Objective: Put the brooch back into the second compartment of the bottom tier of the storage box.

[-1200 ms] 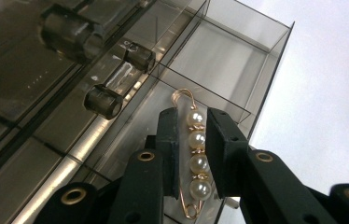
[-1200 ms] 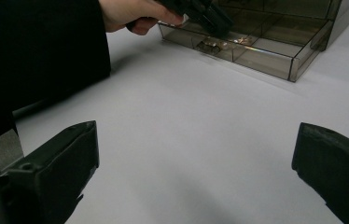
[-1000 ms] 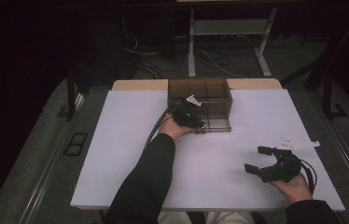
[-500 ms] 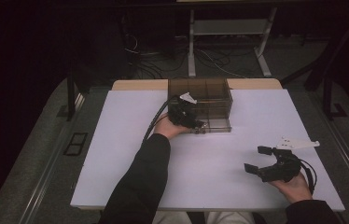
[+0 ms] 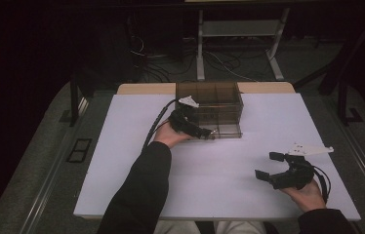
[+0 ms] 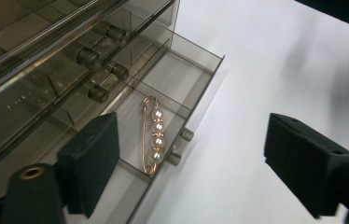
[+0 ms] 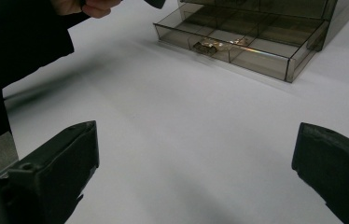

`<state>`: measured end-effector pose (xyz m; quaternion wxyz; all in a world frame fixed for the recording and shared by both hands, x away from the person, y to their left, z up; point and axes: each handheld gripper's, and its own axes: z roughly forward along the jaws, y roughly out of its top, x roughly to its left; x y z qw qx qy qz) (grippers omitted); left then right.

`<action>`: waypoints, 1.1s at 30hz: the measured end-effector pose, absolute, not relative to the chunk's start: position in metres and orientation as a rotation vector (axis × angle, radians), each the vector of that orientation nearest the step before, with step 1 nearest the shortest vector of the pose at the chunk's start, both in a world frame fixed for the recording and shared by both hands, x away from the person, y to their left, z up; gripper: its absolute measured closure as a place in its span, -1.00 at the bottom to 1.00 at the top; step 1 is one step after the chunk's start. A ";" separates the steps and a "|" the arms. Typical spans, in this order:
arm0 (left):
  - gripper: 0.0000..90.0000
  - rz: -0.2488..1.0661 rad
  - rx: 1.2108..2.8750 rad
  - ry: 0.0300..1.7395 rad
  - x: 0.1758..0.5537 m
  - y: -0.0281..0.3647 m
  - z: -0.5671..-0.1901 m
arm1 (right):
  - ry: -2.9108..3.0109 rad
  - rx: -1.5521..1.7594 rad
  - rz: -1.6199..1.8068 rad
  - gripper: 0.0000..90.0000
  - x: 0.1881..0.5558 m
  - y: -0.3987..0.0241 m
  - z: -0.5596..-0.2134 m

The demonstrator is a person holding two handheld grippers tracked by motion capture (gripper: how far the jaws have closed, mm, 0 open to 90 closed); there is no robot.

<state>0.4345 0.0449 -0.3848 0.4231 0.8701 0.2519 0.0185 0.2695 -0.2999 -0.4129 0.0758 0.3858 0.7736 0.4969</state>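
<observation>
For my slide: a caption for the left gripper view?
Open left claw above a pearl pin in the open drawer.

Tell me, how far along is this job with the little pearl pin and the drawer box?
Done, it seems: the pearl pin lies in a compartment of the pulled-out drawer. In hand: nothing; the left claw has just been opening above the drawer, with the pin lying free below it. The right claw waits open over the white table. Probably left: pushing the drawer back into the smoky plastic box.
</observation>
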 end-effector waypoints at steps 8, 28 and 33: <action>-0.86 0.054 2.151 0.647 0.424 0.057 -0.379 | 2.323 1.164 1.490 -0.99 0.270 -0.300 -0.413; -1.00 0.112 2.119 0.632 0.376 0.093 -0.373 | 2.322 1.166 1.492 -0.99 0.270 -0.298 -0.413; -1.00 0.131 2.095 0.639 0.363 0.103 -0.375 | 2.321 1.166 1.488 -0.99 0.270 -0.298 -0.413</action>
